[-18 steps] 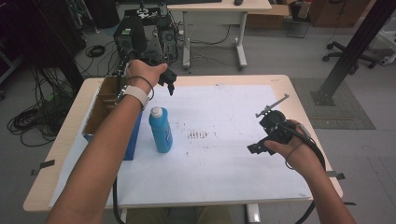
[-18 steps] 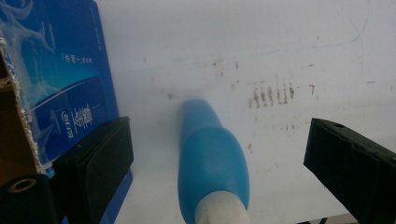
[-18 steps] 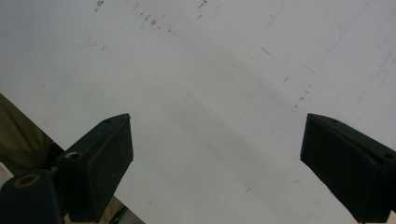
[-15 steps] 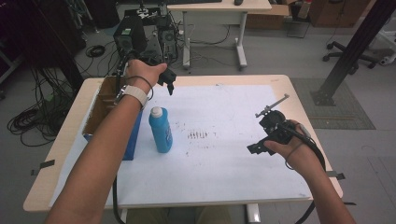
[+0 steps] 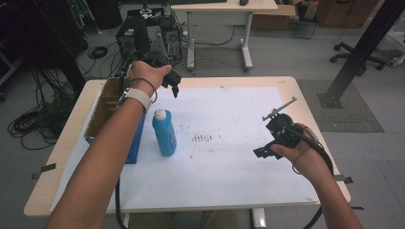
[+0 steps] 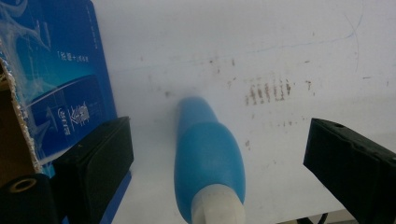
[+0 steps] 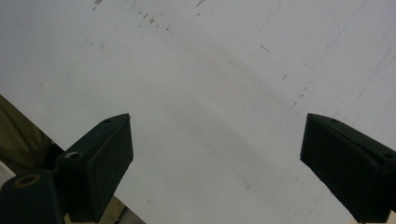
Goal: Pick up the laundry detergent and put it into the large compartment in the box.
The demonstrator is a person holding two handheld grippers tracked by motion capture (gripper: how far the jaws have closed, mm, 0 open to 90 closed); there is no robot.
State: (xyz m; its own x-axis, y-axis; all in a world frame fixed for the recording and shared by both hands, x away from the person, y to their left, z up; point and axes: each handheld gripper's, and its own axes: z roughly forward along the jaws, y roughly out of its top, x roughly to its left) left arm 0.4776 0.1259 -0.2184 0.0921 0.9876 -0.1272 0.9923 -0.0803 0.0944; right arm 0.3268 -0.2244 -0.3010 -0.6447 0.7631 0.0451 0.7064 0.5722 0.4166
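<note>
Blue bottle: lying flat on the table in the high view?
No, the blue bottle stands upright, white cap up, beside the box.

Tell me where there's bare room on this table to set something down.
Free: the white sheet between the blue plastic bottle and the right gripper, and its near strip. Crowded: the left edge, where the bottle stands beside the open cardboard box.
</note>
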